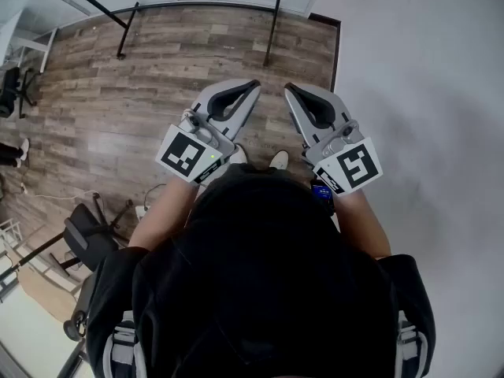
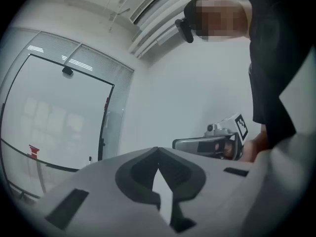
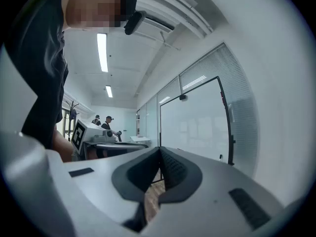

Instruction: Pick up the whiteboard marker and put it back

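Seemingly not begun: marker out of sight, both tools empty

No whiteboard marker showed in any view, so where it lay couldn't be told. Pick-up and put-back both looked undone. The left gripper [image 1: 254, 85] and right gripper [image 1: 288, 87] were held level, side by side over the wood floor [image 1: 142, 61]. The left jaws met at the tips with nothing between them. The right jaws were likewise closed and empty. A whiteboard [image 3: 197, 122] stood ahead on its frame, likely where the marker belongs.
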Demonstrator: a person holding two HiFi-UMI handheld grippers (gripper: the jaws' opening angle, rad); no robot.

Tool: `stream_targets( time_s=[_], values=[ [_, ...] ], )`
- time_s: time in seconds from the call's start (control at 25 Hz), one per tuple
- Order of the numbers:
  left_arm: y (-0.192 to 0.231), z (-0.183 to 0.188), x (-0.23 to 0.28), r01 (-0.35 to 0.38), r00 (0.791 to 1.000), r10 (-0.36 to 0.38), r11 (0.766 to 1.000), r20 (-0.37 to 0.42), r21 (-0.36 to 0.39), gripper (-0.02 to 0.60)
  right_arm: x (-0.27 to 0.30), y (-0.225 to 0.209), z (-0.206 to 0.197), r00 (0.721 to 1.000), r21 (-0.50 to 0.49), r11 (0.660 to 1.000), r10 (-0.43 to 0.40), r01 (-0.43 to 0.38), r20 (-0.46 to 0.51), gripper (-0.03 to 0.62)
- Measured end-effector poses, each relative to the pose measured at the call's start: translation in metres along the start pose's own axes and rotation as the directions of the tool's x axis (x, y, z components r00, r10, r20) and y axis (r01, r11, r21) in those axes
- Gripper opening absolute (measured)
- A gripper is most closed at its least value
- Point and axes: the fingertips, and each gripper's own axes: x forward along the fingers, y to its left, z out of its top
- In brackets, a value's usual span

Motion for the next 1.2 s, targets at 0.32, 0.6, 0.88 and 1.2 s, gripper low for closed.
stream_targets(
  time_s=[0.32,0.6,0.88,1.2],
  values=[
    [-0.004,0.003,-0.012,-0.002,1.000,0.002,1.000,0.006,0.009,0.005,-0.008,0.006,0.006,0.999,0.047,0.999,-0.009,0.007,0.046,-0.006],
    [-0.003,0.005,-0.024,-0.015,1.000,0.015,1.000,0.009,-0.002,0.005,-0.003,0.022,0.007,0.999,0.051,0.998,0.017,-0.020,0.046,-0.006],
    [0.005,0.004,-0.039,-0.036,0.999,0.036,0.999,0.024,0.007,0.005,0.010,0.036,0.002,0.999,0.039,0.999,0.029,-0.031,0.040,-0.006],
    [0.030,0.003,-0.073,-0.041,0.999,0.041,0.999,0.024,0.003,0.005,0.043,0.057,0.002,0.999,0.051,0.998,0.026,-0.028,0.036,-0.006]
  ],
)
